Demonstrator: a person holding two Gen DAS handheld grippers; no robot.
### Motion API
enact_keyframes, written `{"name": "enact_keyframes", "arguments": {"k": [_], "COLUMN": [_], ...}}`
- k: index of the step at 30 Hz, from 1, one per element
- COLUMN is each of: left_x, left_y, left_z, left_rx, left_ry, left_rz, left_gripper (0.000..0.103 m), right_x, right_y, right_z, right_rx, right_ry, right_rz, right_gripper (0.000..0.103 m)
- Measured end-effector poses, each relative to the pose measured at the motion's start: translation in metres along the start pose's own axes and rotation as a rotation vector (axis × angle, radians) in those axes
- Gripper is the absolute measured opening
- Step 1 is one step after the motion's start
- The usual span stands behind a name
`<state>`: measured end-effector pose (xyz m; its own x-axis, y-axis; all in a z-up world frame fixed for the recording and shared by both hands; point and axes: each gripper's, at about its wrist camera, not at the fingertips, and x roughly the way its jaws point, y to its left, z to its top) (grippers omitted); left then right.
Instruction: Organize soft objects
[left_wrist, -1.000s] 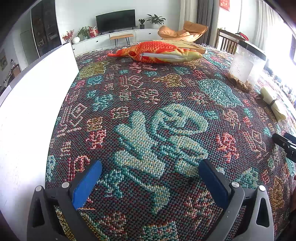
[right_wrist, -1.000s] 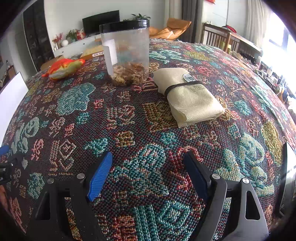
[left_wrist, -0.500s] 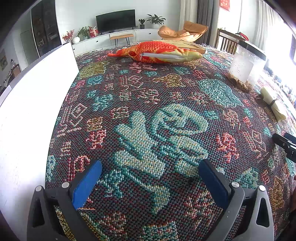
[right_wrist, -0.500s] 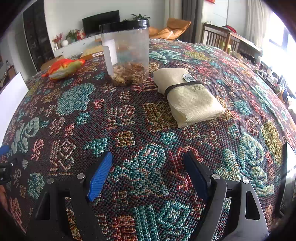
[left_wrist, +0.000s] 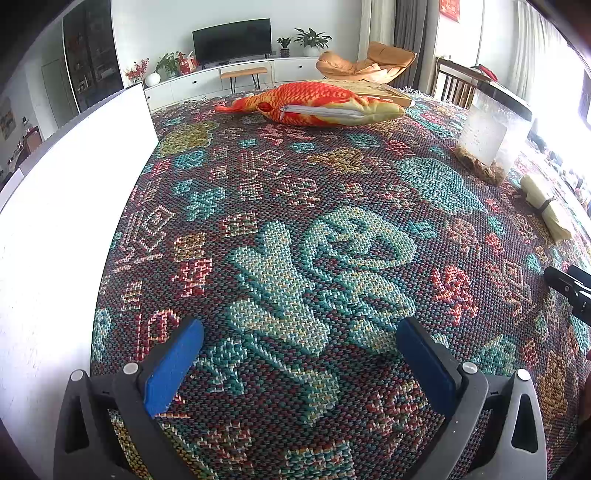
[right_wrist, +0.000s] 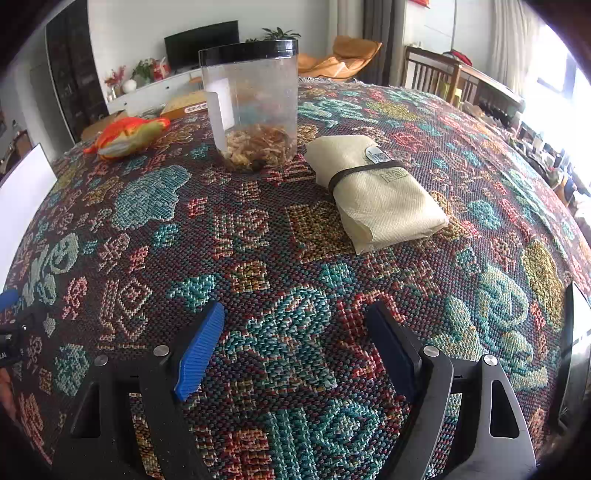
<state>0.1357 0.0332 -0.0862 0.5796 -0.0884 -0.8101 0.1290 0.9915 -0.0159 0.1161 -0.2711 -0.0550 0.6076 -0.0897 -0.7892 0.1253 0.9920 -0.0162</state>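
An orange plush fish (left_wrist: 314, 104) lies at the far end of the patterned cloth; it also shows small in the right wrist view (right_wrist: 127, 137). A folded cream cloth bundle with a dark band (right_wrist: 373, 192) lies ahead of my right gripper, and shows at the right edge of the left wrist view (left_wrist: 546, 210). My left gripper (left_wrist: 299, 339) is open and empty, low over the cloth, far from the fish. My right gripper (right_wrist: 295, 328) is open and empty, a short way before the bundle.
A clear jar with a black lid (right_wrist: 255, 107) holding dried bits stands just behind the bundle, also in the left wrist view (left_wrist: 491, 136). A white board (left_wrist: 55, 221) runs along the left side. A flat cardboard box (left_wrist: 373, 90) lies behind the fish.
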Motion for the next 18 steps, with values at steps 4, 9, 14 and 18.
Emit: {"name": "enact_keyframes", "arguments": {"k": [4,9,14,18], "left_x": [0.006,0.005,0.051,0.109], "left_y": [0.002,0.022,0.041,0.029], "left_z": [0.022,0.113,0.201,0.24], "left_rx": [-0.08,-0.319,-0.552,-0.554], "left_ry": [0.083,0.028,0.089,0.19], "left_rz": [-0.01,-0.228,-0.346,-0.251], "left_gripper": [0.103,0.103,0.103,0.103], "right_x": [0.0,0.0,0.0,0.0], "right_y": [0.001,0.0,0.001,0.001], "right_z": [0.0,0.0,0.0,0.0], "right_rx": [0.0,0.0,0.0,0.001], "right_ry": [0.0,0.0,0.0,-0.001], "right_rz": [0.0,0.0,0.0,0.002], "right_gripper": [0.083,0.083,0.083,0.083]}}
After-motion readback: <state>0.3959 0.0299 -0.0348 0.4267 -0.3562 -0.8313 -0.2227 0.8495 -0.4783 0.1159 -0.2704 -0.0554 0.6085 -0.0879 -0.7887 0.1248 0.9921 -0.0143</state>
